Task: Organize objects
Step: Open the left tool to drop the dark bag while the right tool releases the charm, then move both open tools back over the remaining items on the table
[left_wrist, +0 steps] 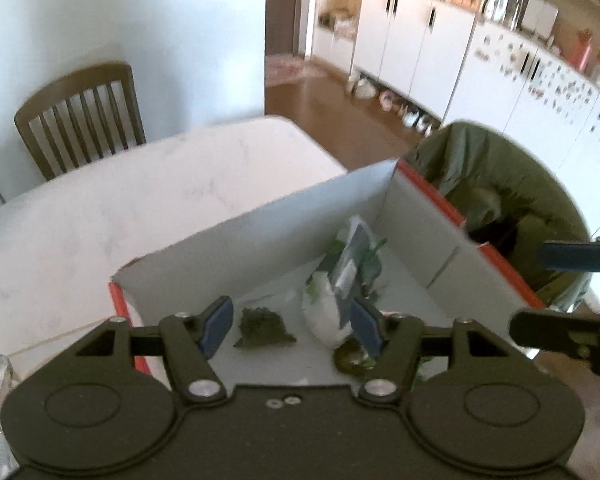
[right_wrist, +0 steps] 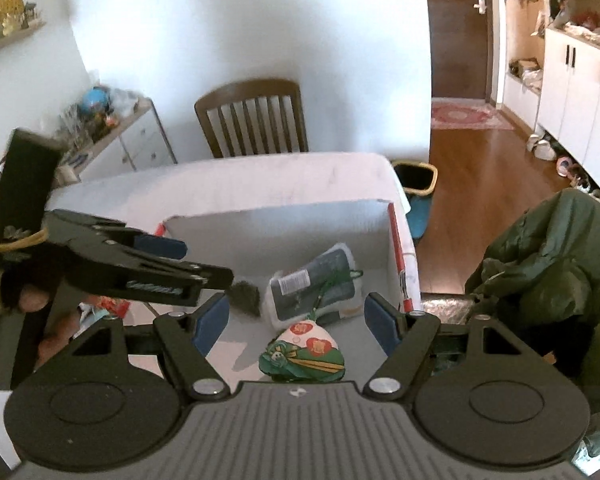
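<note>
A white cardboard box (left_wrist: 260, 236) (right_wrist: 268, 236) with red edges stands on the table. On its floor lie a dark plastic packet (right_wrist: 314, 284) (left_wrist: 354, 264), a white-and-green stuffed pouch (right_wrist: 304, 352) (left_wrist: 324, 316) and a small green fuzzy clump (left_wrist: 264, 328) (right_wrist: 246, 294). My left gripper (left_wrist: 291, 326) (right_wrist: 196, 260) hovers open above the clump, with nothing between its pads. My right gripper (right_wrist: 296, 326) (left_wrist: 528, 291) is open too, above the pouch and apart from it. A hand (right_wrist: 32, 300) holds the left gripper's handle.
The box sits on a white marbled table (left_wrist: 140, 200). A wooden chair (right_wrist: 252, 120) stands at the far side. A green jacket (right_wrist: 548, 264) hangs over a chair at the right, close to the box. A bin (right_wrist: 416, 178) is on the floor beyond the table.
</note>
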### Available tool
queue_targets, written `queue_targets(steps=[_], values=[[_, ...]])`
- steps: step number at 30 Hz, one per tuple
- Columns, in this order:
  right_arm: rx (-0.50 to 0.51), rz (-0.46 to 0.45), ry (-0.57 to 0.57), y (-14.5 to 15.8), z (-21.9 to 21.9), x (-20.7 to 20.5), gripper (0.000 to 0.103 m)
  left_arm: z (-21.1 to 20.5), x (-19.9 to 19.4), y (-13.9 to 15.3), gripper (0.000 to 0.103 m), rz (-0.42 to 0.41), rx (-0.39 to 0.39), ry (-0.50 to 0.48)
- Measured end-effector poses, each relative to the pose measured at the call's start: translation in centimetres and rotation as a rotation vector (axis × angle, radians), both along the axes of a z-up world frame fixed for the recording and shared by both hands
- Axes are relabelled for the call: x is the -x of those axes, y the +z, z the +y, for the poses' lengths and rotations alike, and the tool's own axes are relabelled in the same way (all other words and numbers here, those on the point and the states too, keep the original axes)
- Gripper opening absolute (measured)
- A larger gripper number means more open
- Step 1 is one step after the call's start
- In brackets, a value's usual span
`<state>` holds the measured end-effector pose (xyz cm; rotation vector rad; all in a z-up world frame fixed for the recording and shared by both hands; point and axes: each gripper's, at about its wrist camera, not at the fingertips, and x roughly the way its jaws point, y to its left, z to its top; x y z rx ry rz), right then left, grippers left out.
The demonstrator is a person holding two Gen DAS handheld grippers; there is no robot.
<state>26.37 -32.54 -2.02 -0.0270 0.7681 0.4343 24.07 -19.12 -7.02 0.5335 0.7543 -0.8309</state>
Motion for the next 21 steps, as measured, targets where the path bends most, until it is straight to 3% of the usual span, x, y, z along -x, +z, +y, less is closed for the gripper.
queue_targets(steps=[9, 21], values=[[-0.041, -0.056, -0.01, 1.8, 0.8, 2.7, 0.075, 2.7, 3.0, 2.2, 0.069, -0.035, 0.11, -0.001], [-0.049, -0.096, -0.017, 2.6, 3.5, 5.5, 0.075, 8.4, 4.1, 3.6, 0.074, -0.035, 0.167, 0.026]])
